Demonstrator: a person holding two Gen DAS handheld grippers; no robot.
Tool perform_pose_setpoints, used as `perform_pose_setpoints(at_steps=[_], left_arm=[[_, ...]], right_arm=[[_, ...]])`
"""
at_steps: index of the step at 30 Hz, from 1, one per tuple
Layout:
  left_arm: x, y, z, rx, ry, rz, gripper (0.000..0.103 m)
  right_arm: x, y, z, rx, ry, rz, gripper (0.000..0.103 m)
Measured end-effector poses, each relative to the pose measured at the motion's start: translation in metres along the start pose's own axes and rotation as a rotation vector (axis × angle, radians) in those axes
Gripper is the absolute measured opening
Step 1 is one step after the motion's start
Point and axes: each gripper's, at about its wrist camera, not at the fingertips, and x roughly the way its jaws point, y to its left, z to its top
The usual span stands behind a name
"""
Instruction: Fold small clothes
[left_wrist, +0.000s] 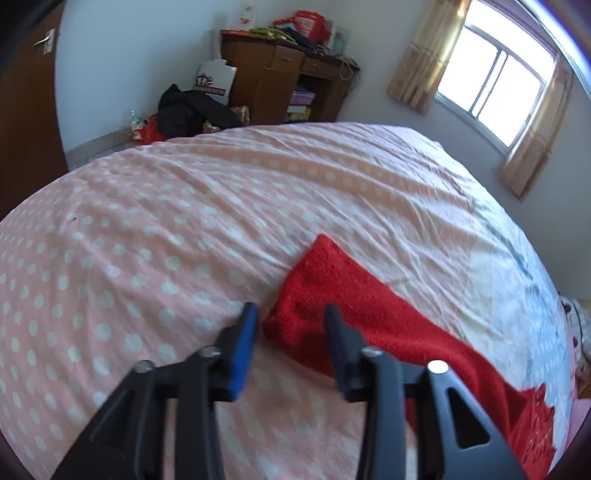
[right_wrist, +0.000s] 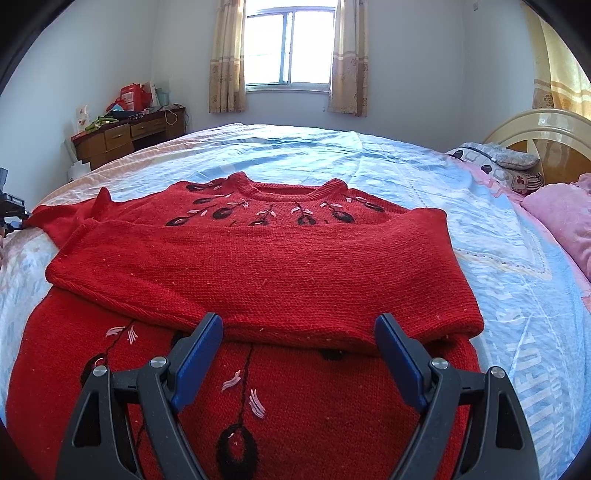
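A red knitted sweater (right_wrist: 258, 266) with black and pink embroidery lies flat on the bed, neck away from me. One sleeve (right_wrist: 280, 280) is folded across its chest. The other sleeve (right_wrist: 62, 218) stretches out to the left. In the left wrist view that sleeve (left_wrist: 369, 306) runs in from the right, and its cuff end lies between the fingers of my left gripper (left_wrist: 291, 314). The jaws stand apart and the pads do not press on the cuff. My right gripper (right_wrist: 299, 321) hovers wide open over the sweater's lower body, just before the folded sleeve's edge, holding nothing.
The bed has a pink polka-dot cover (left_wrist: 147, 240) on the left and a light blue sheet (right_wrist: 369, 166) under the sweater. Pillows (right_wrist: 561, 214) and a headboard (right_wrist: 546, 129) are at the right. A cluttered wooden desk (left_wrist: 280, 74), a dark clothes pile (left_wrist: 192, 107) and a door (left_wrist: 22, 110) stand beyond the bed.
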Motion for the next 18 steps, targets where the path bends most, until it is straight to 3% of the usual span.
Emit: perform_pose_setpoints(at_steps=[2, 4, 7, 8, 11, 18], left_arm=[[-0.004, 0.002, 0.001, -0.018, -0.029, 0.004, 0.068], [-0.002, 0.001, 0.0, -0.005, -0.029, 0.019, 0.07], [0.004, -0.006, -0.005, 0.052, -0.019, 0.058, 0.06], [0.006, -0.008, -0.006, 0.069, -0.02, 0.07, 0.053], [0.011, -0.015, -0.008, 0.108, 0.01, 0.052, 0.012], [-0.03, -0.028, 0.0, 0.11, -0.022, -0.056, 0.01]], right_arm=[[0.0, 0.0, 0.0, 0.0, 0.0, 0.0, 0.085], [0.0, 0.0, 0.0, -0.001, 0.0, -0.001, 0.085], [0.0, 0.0, 0.0, 0.0, -0.001, -0.002, 0.085], [0.0, -0.001, 0.0, 0.0, -0.001, -0.003, 0.085], [0.0, -0.001, 0.0, 0.0, -0.002, -0.006, 0.085], [0.0, -0.001, 0.001, 0.0, -0.004, -0.009, 0.085]])
